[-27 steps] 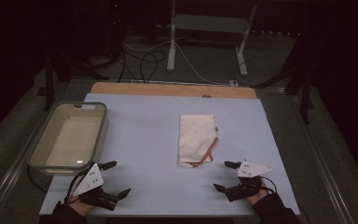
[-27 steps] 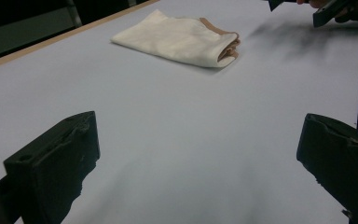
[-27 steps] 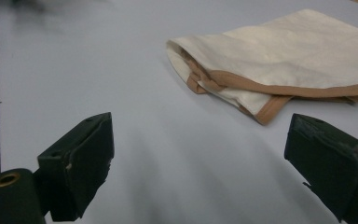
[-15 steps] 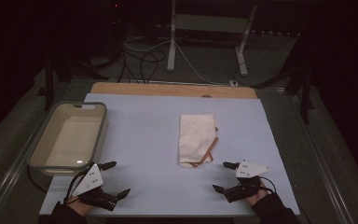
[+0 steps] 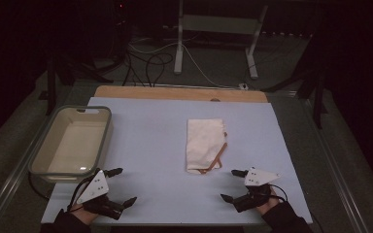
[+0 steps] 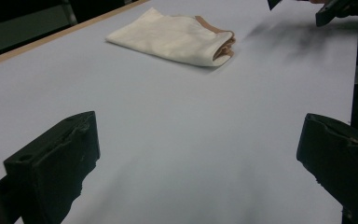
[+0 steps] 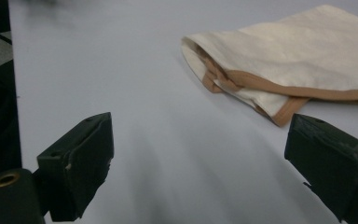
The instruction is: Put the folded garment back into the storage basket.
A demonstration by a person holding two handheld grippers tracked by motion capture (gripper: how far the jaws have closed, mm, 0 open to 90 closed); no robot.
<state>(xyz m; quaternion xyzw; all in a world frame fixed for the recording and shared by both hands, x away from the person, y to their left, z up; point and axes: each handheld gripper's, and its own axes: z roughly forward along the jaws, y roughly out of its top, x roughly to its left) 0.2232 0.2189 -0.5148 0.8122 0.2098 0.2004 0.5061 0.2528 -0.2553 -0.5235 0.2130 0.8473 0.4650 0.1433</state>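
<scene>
A pale blue bench [image 5: 150,145] fills the middle of the high view. At its 9 o'clock edge sits a shallow, clear-walled tub [image 5: 43,162], seemingly empty, though the light is dim. Near the centre lies a folded cream cloth bag [image 5: 204,144] with tan straps [image 5: 217,160] trailing toward 5 o'clock. At 7 o'clock the left claw [image 5: 118,186] rests with jaws spread wide, holding nothing. At 5 o'clock the right claw [image 5: 233,185] is likewise agape, just short of the bag.
</scene>
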